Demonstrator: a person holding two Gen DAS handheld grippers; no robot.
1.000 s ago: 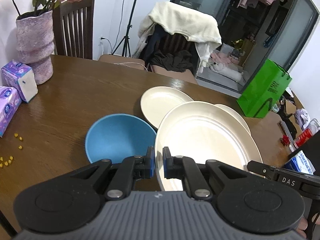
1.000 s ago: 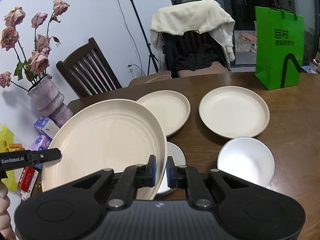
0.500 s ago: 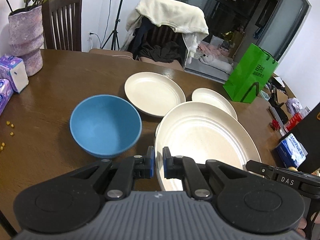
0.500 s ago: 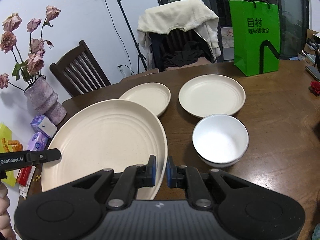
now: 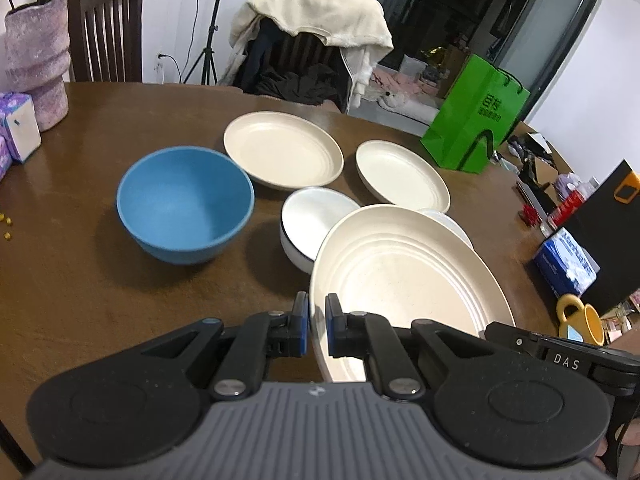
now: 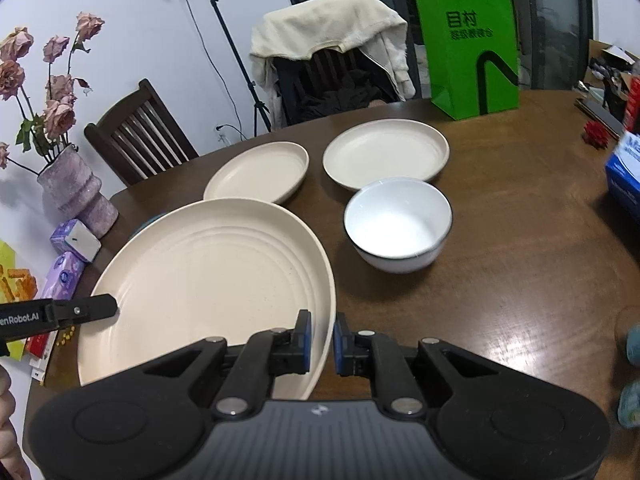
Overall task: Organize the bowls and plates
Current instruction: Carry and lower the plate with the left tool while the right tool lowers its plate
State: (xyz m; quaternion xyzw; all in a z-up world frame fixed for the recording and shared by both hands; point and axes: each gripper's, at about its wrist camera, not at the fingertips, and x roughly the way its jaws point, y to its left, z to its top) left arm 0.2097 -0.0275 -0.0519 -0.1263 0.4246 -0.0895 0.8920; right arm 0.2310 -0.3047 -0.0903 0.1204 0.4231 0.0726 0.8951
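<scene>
Both grippers, left gripper (image 5: 317, 330) and right gripper (image 6: 321, 344), clamp opposite rims of large plate (image 6: 208, 280).

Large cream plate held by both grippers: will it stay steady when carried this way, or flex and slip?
The large cream plate looks rigid, so it probably won't flex. The left gripper and right gripper pinch opposite rims, which should limit tipping. Its smooth rim could slide between the fingers if jerked.
</scene>
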